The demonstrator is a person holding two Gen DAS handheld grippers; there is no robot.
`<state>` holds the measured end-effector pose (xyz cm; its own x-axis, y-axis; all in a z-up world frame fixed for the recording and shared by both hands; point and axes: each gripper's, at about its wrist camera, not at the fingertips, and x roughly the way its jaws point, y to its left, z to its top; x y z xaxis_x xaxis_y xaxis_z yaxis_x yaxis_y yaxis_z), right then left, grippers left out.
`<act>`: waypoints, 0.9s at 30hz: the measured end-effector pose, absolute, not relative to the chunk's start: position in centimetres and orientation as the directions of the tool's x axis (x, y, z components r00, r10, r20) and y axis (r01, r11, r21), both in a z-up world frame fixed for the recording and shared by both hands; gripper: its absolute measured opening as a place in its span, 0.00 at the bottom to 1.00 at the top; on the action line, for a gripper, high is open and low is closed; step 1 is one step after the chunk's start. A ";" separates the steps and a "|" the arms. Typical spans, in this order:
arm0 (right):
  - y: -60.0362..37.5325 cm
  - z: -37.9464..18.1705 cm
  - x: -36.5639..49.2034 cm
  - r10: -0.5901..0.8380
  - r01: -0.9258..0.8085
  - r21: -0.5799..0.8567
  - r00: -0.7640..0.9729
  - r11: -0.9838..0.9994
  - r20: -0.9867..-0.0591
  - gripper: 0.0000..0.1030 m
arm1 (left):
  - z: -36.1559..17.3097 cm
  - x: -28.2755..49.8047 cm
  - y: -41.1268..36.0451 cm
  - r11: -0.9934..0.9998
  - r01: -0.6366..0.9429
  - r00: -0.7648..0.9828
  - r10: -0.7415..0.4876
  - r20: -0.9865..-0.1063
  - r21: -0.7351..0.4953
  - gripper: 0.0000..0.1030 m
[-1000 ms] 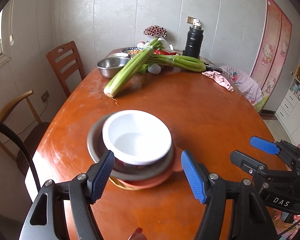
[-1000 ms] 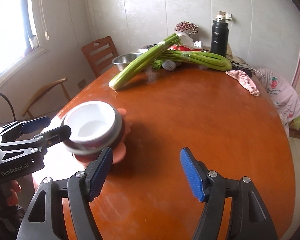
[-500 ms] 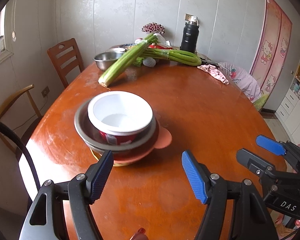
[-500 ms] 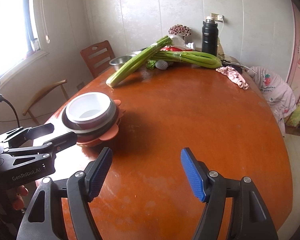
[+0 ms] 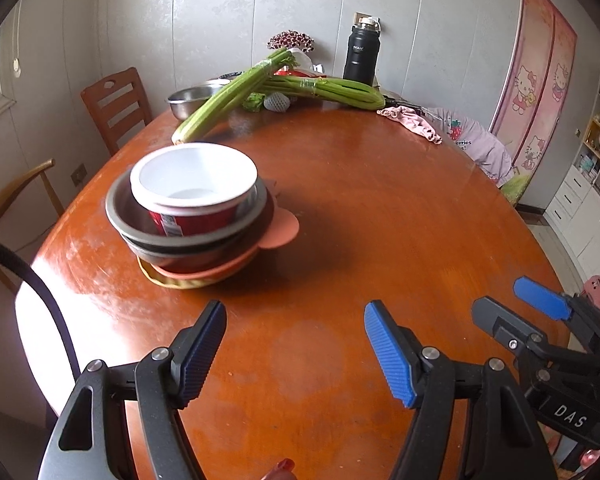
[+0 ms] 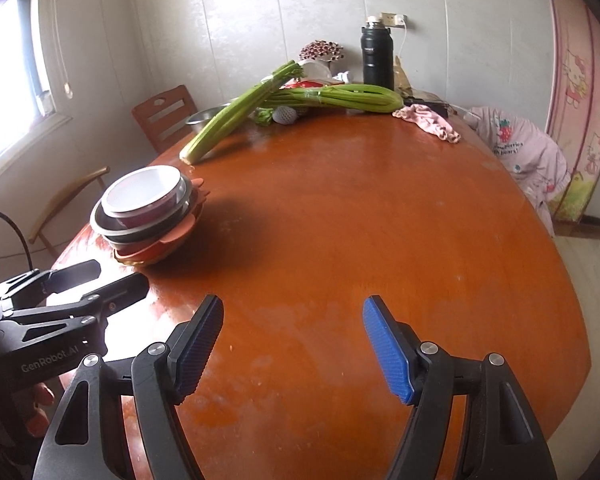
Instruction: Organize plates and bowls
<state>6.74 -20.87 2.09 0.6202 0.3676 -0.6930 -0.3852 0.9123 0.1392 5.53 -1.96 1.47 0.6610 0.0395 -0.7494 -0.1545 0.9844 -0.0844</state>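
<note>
A stack of dishes stands on the left of the wooden table (image 5: pixel 380 208): a white bowl with a red outside (image 5: pixel 194 186) sits in a grey metal bowl (image 5: pixel 188 236), on an orange plate (image 5: pixel 276 232) and a yellow-rimmed plate (image 5: pixel 156 280). The stack also shows in the right wrist view (image 6: pixel 148 208). My left gripper (image 5: pixel 296 348) is open and empty, near the table's front edge, apart from the stack. My right gripper (image 6: pixel 292 344) is open and empty, to the right of the left one (image 6: pixel 72 280).
Celery bunches (image 5: pixel 228 96) lie at the far end with a steel bowl (image 5: pixel 188 100), a black flask (image 5: pixel 360 56), flowers (image 5: pixel 290 40) and a pink cloth (image 5: pixel 412 120). Wooden chairs (image 5: pixel 116 104) stand at the left. A white cabinet (image 5: pixel 580 208) stands at the right.
Both grippers have drawn back from the stack toward the table's front edge. The stack stays where it is and now looks farther away.
</note>
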 end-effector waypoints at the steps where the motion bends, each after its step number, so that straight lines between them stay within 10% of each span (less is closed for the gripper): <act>1: -21.1 1.8 6.6 0.360 -0.372 0.141 0.624 0.917 -0.693 0.72 | 1.3 5.5 -2.0 0.985 -0.152 0.659 0.037 -0.751 -0.085 0.69; 27: -19.5 0.2 6.1 0.364 -0.414 0.120 0.583 0.902 -0.727 0.72 | -0.8 4.9 -2.5 0.981 -0.179 0.613 0.058 -0.788 -0.067 0.69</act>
<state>6.15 -19.52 0.15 0.5827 0.3640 -0.7266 -0.4144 0.9022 0.1196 4.90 -2.48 -0.84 0.6126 0.0580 -0.7883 -0.1794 0.9815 -0.0671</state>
